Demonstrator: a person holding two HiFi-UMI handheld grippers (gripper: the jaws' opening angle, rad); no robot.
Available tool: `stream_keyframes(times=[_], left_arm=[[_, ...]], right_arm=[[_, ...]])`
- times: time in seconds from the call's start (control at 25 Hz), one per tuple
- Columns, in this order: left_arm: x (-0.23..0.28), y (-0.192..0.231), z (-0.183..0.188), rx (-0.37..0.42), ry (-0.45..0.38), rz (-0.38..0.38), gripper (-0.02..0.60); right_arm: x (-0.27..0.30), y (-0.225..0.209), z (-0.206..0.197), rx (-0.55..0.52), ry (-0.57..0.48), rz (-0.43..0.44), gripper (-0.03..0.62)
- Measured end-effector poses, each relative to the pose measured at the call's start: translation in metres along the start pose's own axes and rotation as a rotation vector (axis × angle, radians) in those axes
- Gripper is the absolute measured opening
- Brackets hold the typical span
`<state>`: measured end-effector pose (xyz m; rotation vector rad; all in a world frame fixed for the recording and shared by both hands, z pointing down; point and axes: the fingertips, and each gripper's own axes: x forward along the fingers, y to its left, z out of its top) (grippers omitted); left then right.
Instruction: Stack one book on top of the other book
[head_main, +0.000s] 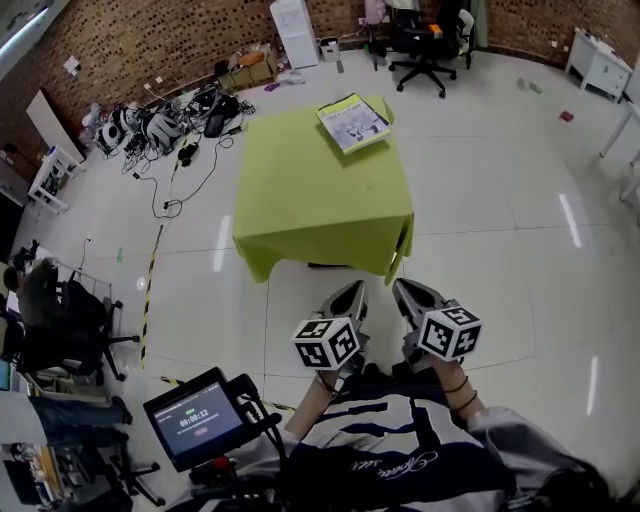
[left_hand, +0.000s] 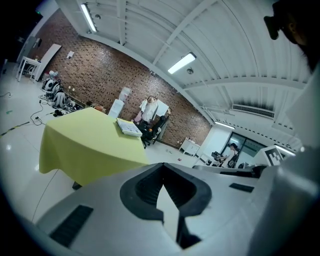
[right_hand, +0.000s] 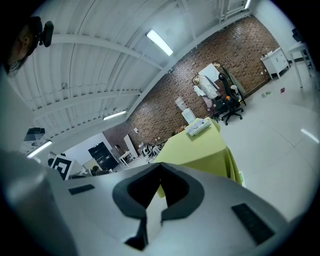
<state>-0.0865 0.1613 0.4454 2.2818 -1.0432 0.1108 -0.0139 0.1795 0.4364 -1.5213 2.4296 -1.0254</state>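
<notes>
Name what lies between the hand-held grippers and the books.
Head view: between the left hand-held gripper, the right hand-held gripper and the books, only bare floor, then bare green tablecloth.

Left gripper (head_main: 354, 291) and right gripper (head_main: 403, 290): pale grey tapered shells, jaws lined with black ribbed pads. Each carries one of the white marker cubes (head_main: 326, 342) printed with black squares. Person wears a navy-and-white top (head_main: 390, 450) with pale cursive script; dark bands (head_main: 458, 392) circle the right wrist.

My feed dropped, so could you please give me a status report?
Left gripper and right gripper shut, empty, short of table. Books at its far corner, seemingly stacked. Nothing in the way.
</notes>
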Motion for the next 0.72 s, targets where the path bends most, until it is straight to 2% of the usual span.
stream_keyframes(times=[0.24,0.72], left_arm=[[0.006,-0.007,0.002,-0.002,-0.007,-0.017,0.005],[0.013,-0.015,0.007,-0.028,-0.006,0.002,0.005]], right_arm=[[0.0,-0.004,0.007,-0.01,0.006,0.002,-0.008],[-0.003,-0.005,0.019,-0.019,0.034,0.023,-0.008]])
